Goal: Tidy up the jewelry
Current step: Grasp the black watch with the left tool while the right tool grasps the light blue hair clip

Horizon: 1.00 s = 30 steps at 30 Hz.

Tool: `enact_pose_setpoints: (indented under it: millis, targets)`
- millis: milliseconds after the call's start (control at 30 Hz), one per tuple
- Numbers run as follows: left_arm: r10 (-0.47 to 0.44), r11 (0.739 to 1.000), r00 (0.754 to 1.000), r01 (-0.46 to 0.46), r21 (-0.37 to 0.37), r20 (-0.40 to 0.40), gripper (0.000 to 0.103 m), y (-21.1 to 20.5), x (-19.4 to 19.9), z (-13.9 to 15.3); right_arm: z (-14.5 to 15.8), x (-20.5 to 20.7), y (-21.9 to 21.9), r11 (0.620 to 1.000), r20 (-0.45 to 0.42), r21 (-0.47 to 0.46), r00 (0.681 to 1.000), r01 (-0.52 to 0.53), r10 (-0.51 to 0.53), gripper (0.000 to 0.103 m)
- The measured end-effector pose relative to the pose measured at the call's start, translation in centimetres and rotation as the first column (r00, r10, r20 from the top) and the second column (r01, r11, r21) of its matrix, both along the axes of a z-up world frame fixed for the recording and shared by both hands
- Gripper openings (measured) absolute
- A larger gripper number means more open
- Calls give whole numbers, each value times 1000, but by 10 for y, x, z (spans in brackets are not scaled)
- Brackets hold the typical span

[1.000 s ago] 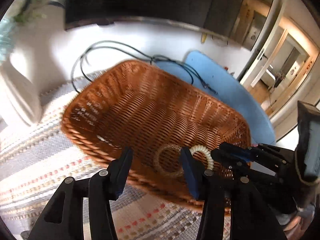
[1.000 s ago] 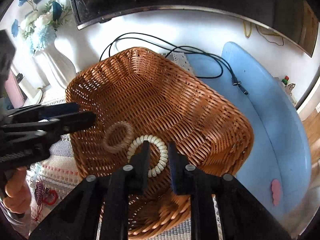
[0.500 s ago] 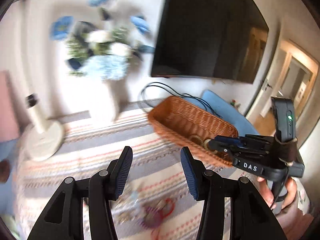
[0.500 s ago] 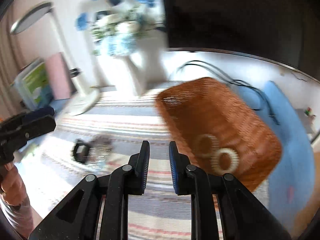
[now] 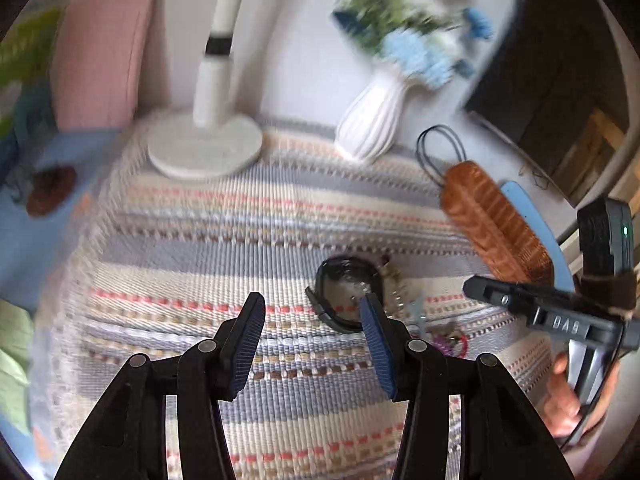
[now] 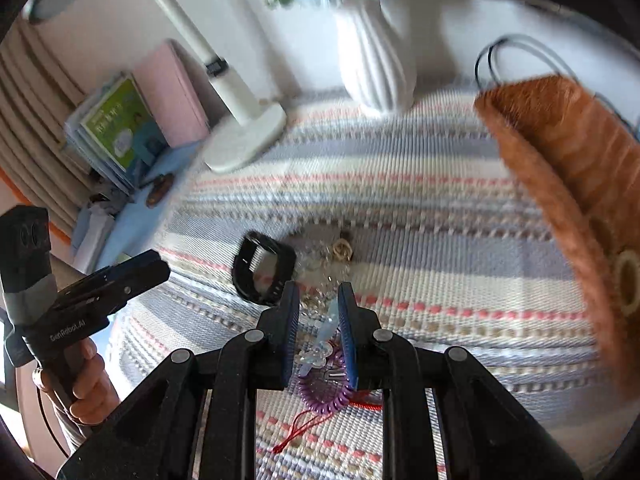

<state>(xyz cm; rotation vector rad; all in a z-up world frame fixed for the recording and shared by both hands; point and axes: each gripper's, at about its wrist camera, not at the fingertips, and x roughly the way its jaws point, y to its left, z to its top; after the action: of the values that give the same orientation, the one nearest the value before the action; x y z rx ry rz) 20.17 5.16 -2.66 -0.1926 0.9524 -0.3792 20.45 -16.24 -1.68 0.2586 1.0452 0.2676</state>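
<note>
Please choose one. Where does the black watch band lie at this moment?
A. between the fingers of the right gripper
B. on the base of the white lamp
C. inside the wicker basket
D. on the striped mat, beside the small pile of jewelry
D: the black watch band lies flat on the striped mat, next to the jewelry pile and outside the wicker basket.

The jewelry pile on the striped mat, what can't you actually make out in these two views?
- Left wrist view: the jewelry pile is motion-blurred and partly hidden behind the left hand-held gripper finger; only the black band reads.
- Right wrist view: the right hand-held gripper fingers cover part of the clear pieces and purple coil.
- The wicker basket is blurred and cut off by the frame edge; its contents are barely visible.
</note>
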Motion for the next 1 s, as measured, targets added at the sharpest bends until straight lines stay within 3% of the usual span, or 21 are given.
enact_pose_setpoints:
  millis: [233, 567, 767, 800, 833, 900, 1000]
  targets:
    - [10, 1000, 998, -9, 15, -62, 51, -24, 30, -39, -47, 14, 4, 999, -113, 39, 993, 27, -22, 22]
    - [1, 1000, 997, -2, -20, -71, 51, -28, 43, -61, -57, 19, 6, 999, -100, 37, 995, 33, -29, 22]
    - [-2, 1000, 998, 4, 26, -59, 51, -38, 43, -62, -59, 19, 15, 999, -84, 23, 996, 29, -27, 22]
    - [2, 999, 998, 0, 51, -56, 45, -40, 44, -62, -60, 19, 18, 1000, -80, 4, 997, 25, -25, 22]
    - [3, 997, 999, 2, 81, -54, 32, -43, 44, -62, -60, 17, 21, 1000, -66, -14, 998, 21, -22, 22]
    - [-14, 995, 998, 20, 95, -60, 21, -49, 45, -62, -59, 16, 28, 998, -43, -54, 999, 15, -17, 18]
    - [-9, 990, 999, 14, 138, -44, 16, -54, 43, -60, -58, 16, 28, 999, -32, -51, 999, 12, -14, 15]
